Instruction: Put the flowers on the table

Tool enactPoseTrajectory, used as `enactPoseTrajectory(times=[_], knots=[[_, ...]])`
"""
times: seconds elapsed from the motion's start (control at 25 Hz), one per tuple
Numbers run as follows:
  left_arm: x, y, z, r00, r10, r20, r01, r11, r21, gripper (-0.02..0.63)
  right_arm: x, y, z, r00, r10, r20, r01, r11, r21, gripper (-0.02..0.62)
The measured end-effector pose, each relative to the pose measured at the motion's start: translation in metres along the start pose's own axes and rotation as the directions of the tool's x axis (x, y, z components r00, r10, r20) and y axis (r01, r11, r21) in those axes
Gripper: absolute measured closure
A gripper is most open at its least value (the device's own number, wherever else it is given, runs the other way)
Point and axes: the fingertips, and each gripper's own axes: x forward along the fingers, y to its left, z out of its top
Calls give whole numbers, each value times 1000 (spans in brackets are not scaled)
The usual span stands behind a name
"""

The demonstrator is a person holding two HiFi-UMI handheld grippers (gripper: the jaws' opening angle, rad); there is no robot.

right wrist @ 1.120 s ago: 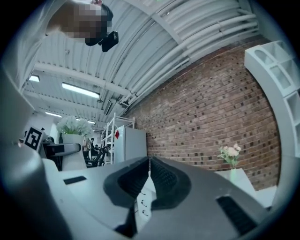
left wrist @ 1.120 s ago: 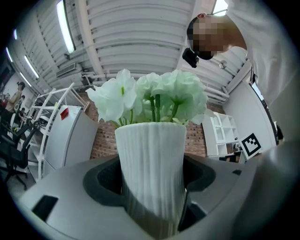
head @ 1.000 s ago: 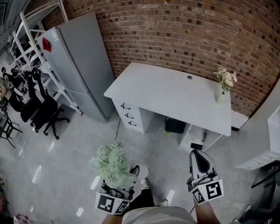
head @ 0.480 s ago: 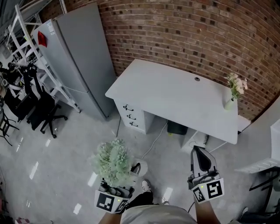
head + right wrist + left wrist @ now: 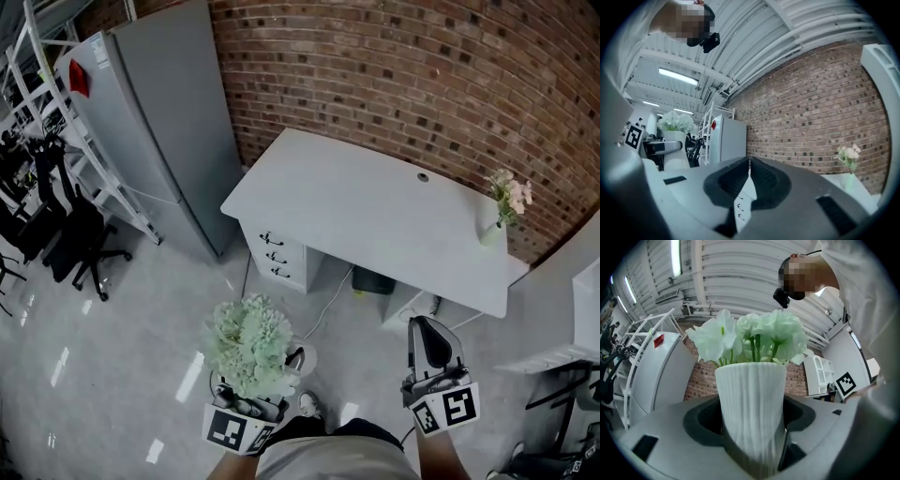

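In the left gripper view, a ribbed white vase [image 5: 752, 404] is seen clamped between the 2 jaws of the left gripper [image 5: 751, 437]. The pads are pressed on both its sides, low down. The vase is held upright, and pale green-white flowers [image 5: 754, 333] are standing in it.

In the head view, this bunch is found low in the picture, over the grey floor [image 5: 141, 375]. It is well apart from the table [image 5: 356, 202], so the flowers are not yet put there. The table is white and is placed against a brick wall [image 5: 422, 75].

In the right gripper view, the jaws of the right gripper [image 5: 749, 161] are seen brought together at the tips, and nothing is held between them. This gripper is pointed toward the table.

1 small vase [image 5: 490, 232] with pink flowers is already set on the table, at its far right corner near the wall. 3 drawers [image 5: 275, 253] are fitted under the left end of the table. A grey fridge [image 5: 159, 122] is stood to the left of the table, also against the wall. Further left, a white rack [image 5: 56, 122] and black chairs [image 5: 66, 234] can be made out.
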Motion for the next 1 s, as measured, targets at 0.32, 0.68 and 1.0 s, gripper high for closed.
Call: enactPoseTrajectory(times=[0.32, 0.68, 1.0], knots=[[14, 6, -3, 999, -40, -2, 40, 999, -13, 261, 8, -5, 6, 999, -31, 8, 31, 1000, -2, 572], [32, -2, -7, 998, -56, 2, 56, 998, -14, 261, 18, -16, 6, 1000, -23, 20, 23, 1000, 4, 572], [78, -11, -18, 1000, -29, -1, 29, 1000, -12, 261, 40, -65, 4, 999, -11, 31, 11, 1000, 25, 572]])
